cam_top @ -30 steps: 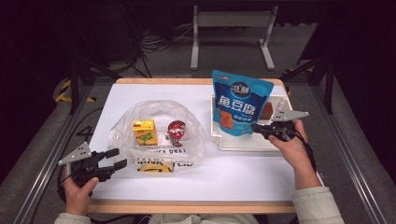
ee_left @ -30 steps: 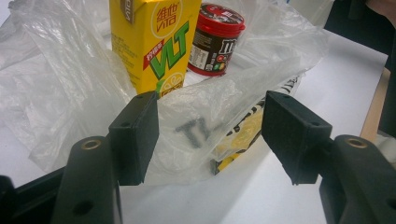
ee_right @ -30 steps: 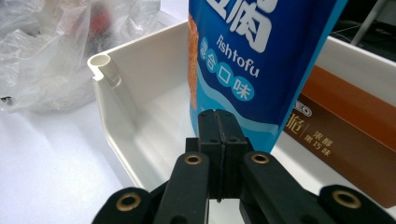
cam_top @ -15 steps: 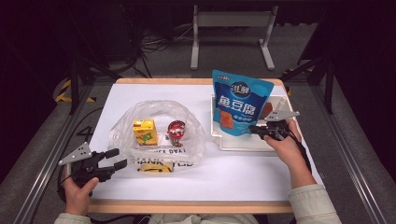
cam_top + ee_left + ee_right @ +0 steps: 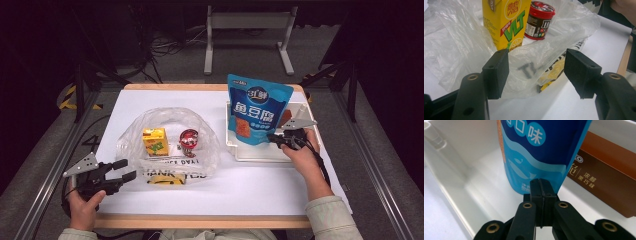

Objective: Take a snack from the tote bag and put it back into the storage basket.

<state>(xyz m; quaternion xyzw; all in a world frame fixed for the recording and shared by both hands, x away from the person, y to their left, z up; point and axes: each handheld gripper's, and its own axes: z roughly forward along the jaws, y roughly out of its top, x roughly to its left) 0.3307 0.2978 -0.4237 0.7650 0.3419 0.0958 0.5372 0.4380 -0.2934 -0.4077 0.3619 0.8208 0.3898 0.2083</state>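
Right hand-held gripper (image 5: 541,185) sunk toward tray (image 5: 260,152); jaws pressed together at blue pouch (image 5: 541,152) corner, grip unclear.

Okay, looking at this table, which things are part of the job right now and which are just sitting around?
In the job:
- blue pouch, pinched at its lower edge by the right gripper
- white bin it stands in
- plastic bag, in front of the open left gripper

Lying about:
- yellow drink carton
- red candy tub
- brown box
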